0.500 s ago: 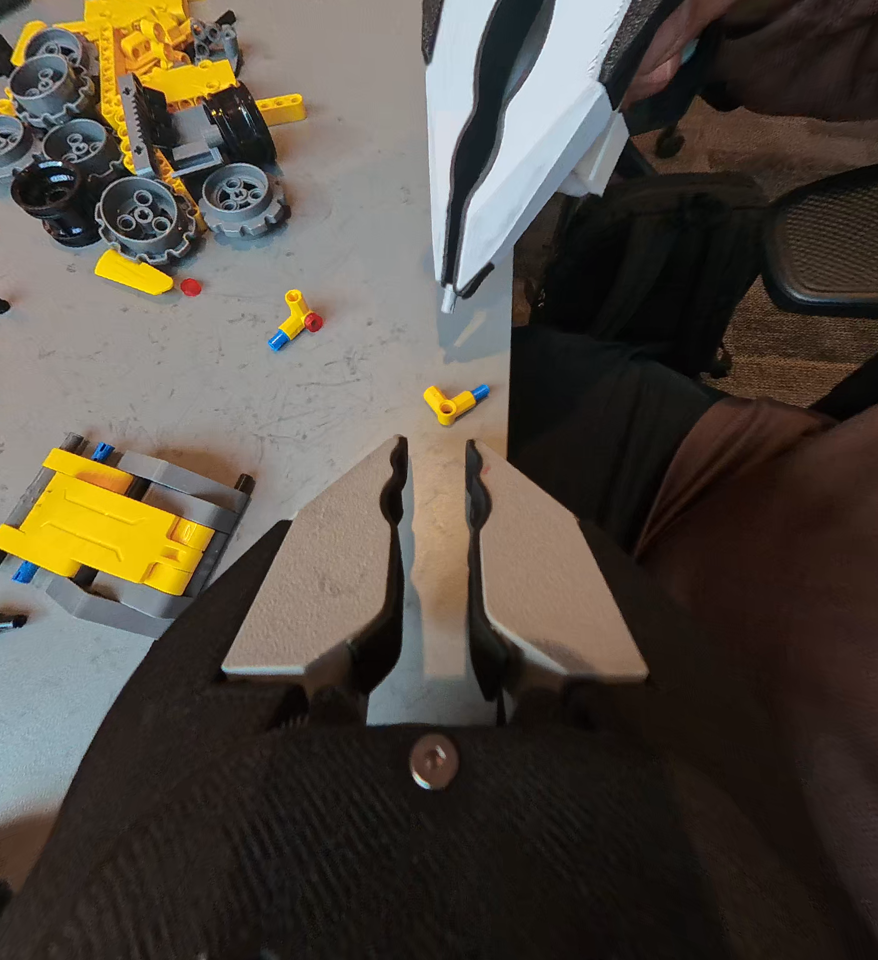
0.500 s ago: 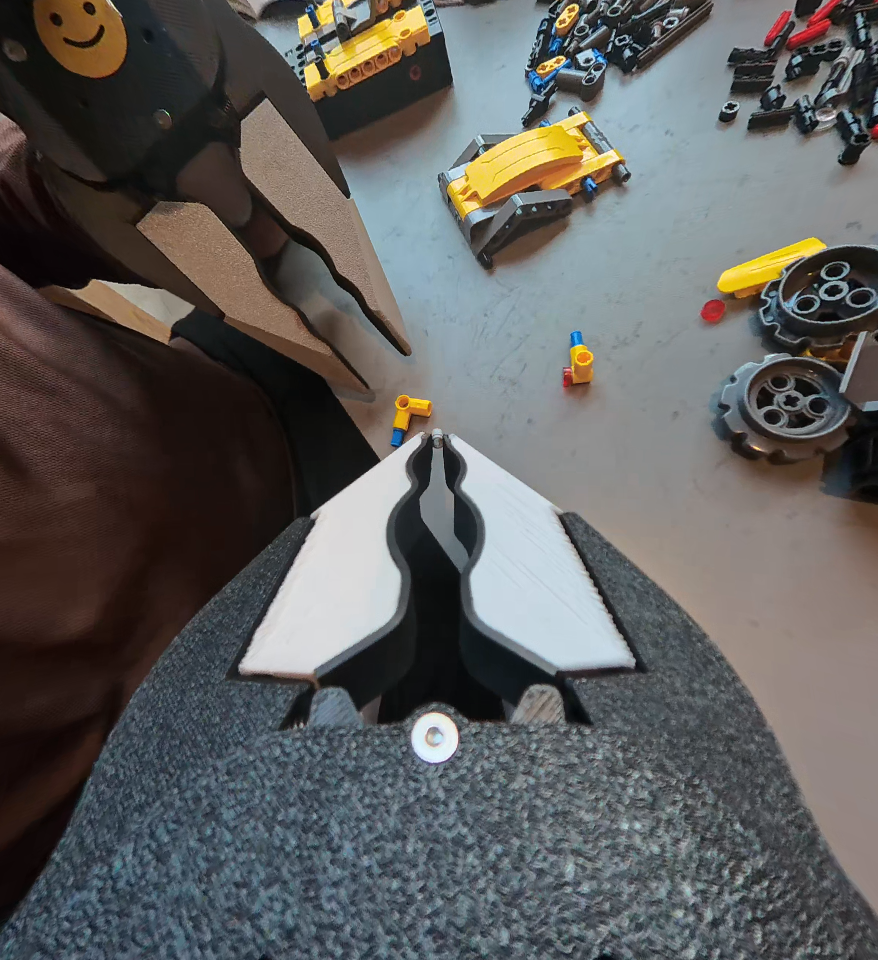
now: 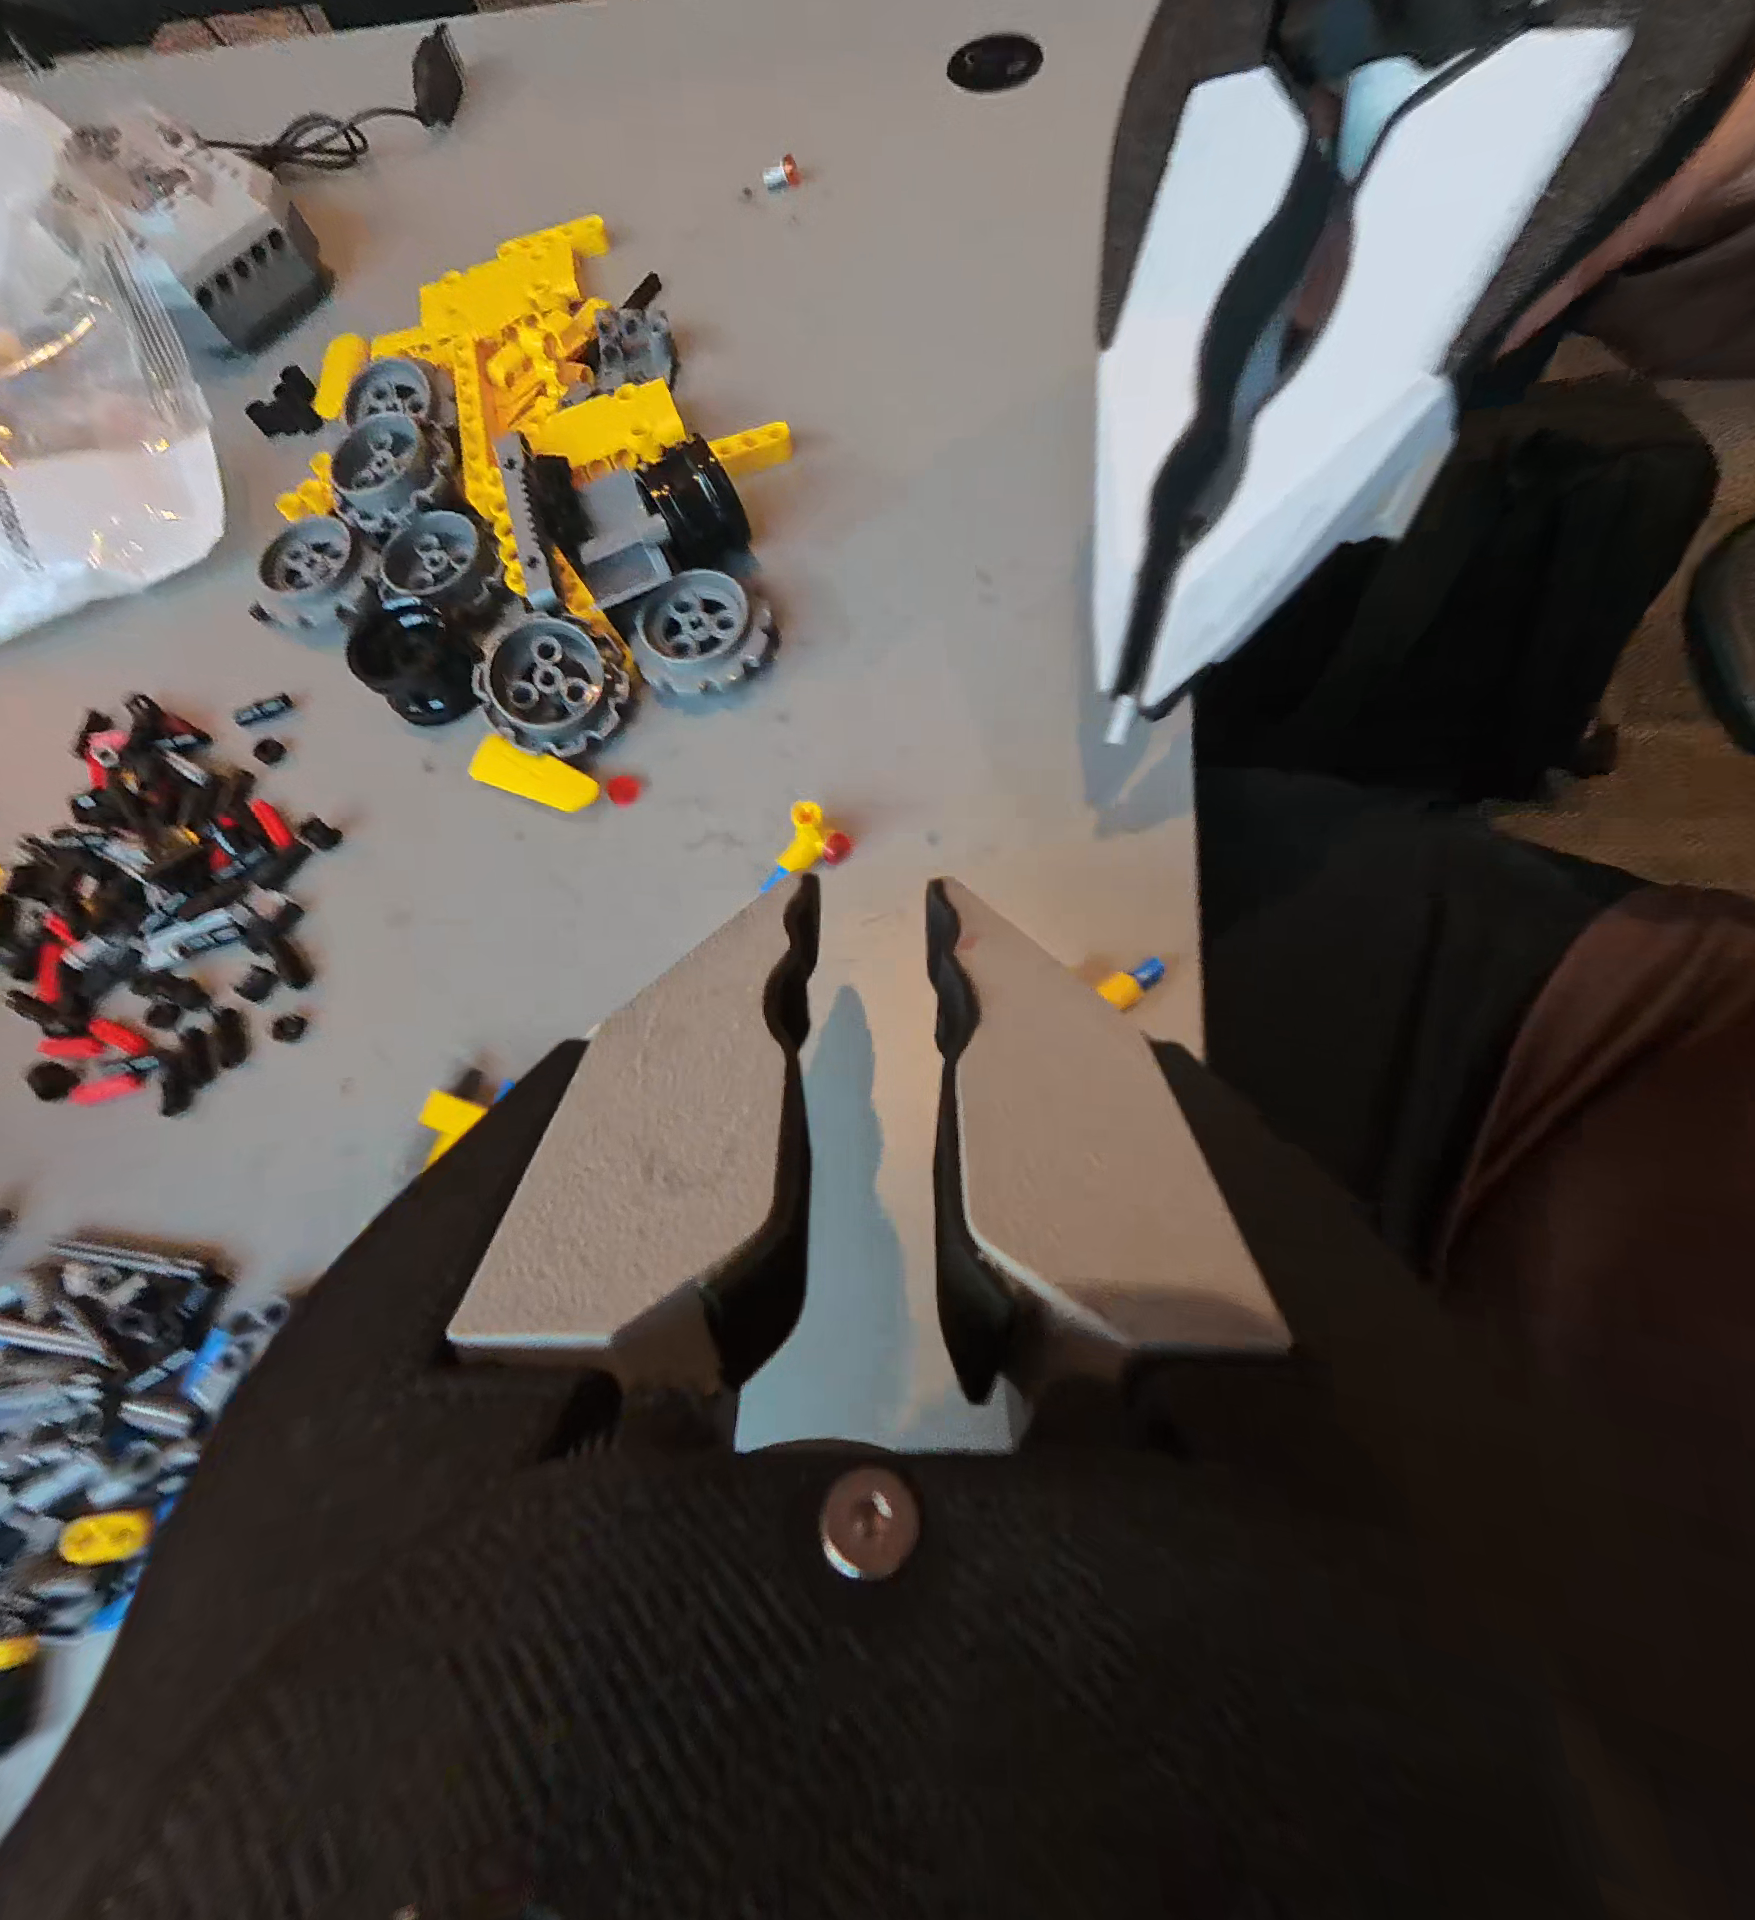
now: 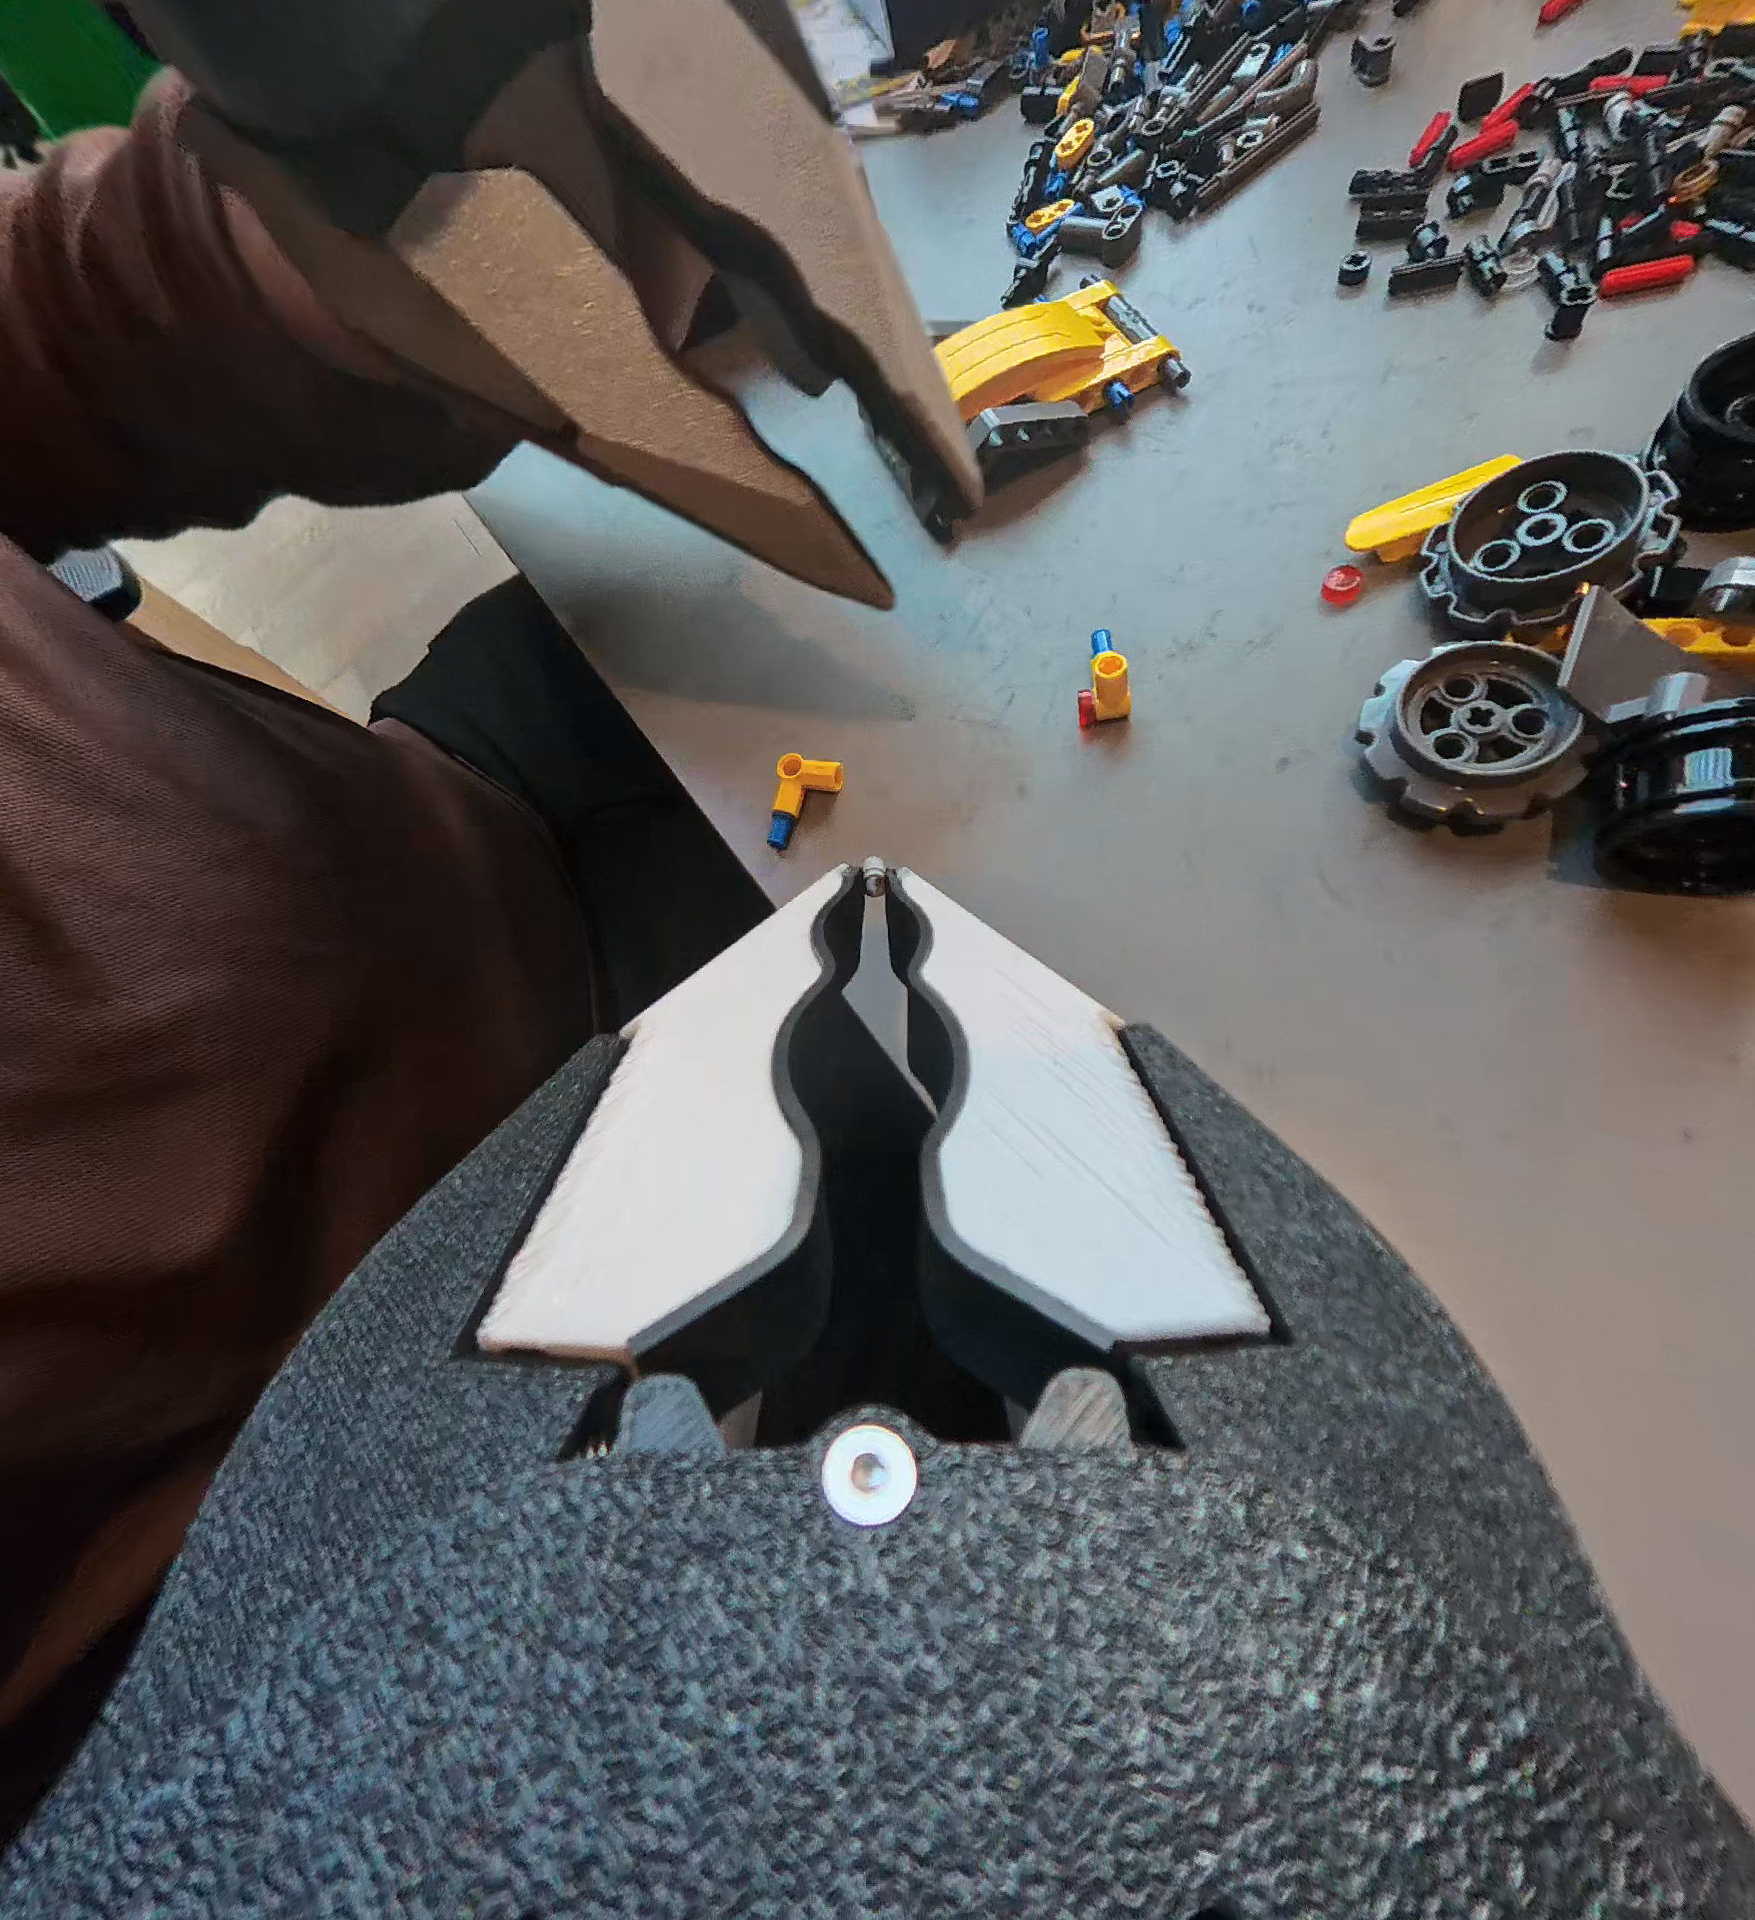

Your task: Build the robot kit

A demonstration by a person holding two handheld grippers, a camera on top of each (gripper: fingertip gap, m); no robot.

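Right tongs (image 4: 871, 875): white fingers pinched nearly together at the tips, gripping a small grey pin (image 4: 871, 865) that pokes out past them. They hang above the near edge of the worktop (image 4: 1268, 1039), not touching it. In the left wrist view the same tongs (image 3: 1133, 698) point down with the pin (image 3: 1119, 719) at the bottom, still clear of the surface.

Left tongs (image 3: 871, 888): grey fingers parted by a moderate gap, nothing between them, only bare worktop (image 3: 956, 416) showing through.

Change from half a second ago: the left tongs have pulled up and back, so far more of the worktop is in view, including the clear plastic bag (image 3: 42, 416) and the heap of black and red small parts (image 3: 156, 904). The yellow connector with a red end (image 3: 808, 831) now sits just ahead of the left fingertip. The yellow elbow with a blue peg (image 3: 1122, 982), earlier ahead of the tips, now peeks out beside the right finger. The gap looks about the same, maybe a bit wider, but blur makes that hard to say. The right tongs keep their grip on the pin and have barely shifted.

From the right wrist view, the elbow (image 4: 800, 795) is the piece nearest the pin, just beyond it. The connector (image 4: 1107, 681) lies farther out. The left tongs (image 4: 925, 551) hover above both, and the yellow-and-grey panel (image 4: 1049, 358) sits behind them. The pile of grey wheels and yellow beams (image 3: 540, 520) is well apart from both tongs.
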